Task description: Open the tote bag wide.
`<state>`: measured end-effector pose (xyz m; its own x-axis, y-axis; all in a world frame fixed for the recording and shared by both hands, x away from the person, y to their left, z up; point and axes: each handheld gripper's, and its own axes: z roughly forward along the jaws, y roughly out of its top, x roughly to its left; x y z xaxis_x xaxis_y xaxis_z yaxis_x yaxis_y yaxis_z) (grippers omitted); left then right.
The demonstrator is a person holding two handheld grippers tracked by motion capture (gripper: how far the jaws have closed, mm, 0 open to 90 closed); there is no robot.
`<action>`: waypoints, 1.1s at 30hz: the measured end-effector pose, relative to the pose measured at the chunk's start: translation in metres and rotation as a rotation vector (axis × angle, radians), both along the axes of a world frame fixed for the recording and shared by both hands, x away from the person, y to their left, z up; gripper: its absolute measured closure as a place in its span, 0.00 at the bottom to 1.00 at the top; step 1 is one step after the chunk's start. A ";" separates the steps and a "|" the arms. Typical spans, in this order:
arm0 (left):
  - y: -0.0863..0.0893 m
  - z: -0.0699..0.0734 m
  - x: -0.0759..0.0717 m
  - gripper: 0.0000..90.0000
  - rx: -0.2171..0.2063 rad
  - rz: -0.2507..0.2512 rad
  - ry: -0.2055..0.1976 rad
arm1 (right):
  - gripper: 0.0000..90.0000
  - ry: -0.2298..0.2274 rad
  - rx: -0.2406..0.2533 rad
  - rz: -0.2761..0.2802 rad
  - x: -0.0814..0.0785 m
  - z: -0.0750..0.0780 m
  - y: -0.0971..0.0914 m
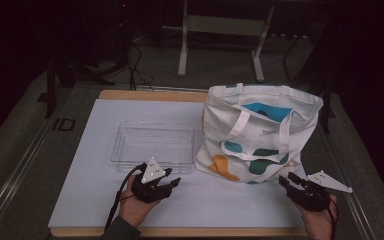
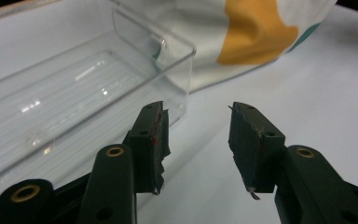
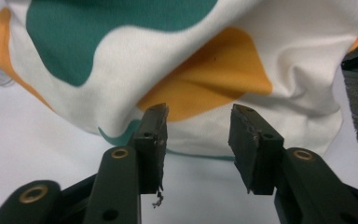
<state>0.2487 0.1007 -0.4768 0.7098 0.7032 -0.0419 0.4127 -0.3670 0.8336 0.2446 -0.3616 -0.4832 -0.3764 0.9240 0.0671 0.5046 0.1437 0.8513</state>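
A cream tote bag (image 1: 260, 131) with teal, orange and blue blobs stands upright at the right of the white mat, its mouth open and its handles hanging down the front. Left of it, almost touching, lies a clear plastic tray (image 1: 152, 144) with nothing in it. My left gripper (image 1: 173, 176) hovers just in front of the tray's near right corner, open. In the left gripper view its jaws (image 2: 196, 116) frame bare mat, with the tray (image 2: 172, 79) and the bag (image 2: 256, 28) beyond. My right gripper (image 1: 287, 178) is open near the bag's lower right corner, facing the bag (image 3: 205, 70) with nothing between the jaws (image 3: 198, 114).
The white mat (image 1: 95, 195) covers a wooden tabletop (image 1: 150, 94) whose edge shows at the back and front. Behind the table stand a metal frame (image 1: 220, 25) and loose cables (image 1: 135, 65) on the grey floor. Bare mat lies between my two hands.
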 end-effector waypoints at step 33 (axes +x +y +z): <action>-0.014 0.041 0.035 0.68 0.020 -0.022 -0.059 | 0.49 -0.034 0.091 -0.019 0.026 0.037 -0.012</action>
<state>0.2836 0.0864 -0.4363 0.7260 0.6875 0.0147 0.3547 -0.3927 0.8485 0.2708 -0.3740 -0.4461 -0.3627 0.9216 0.1384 0.4767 0.0558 0.8773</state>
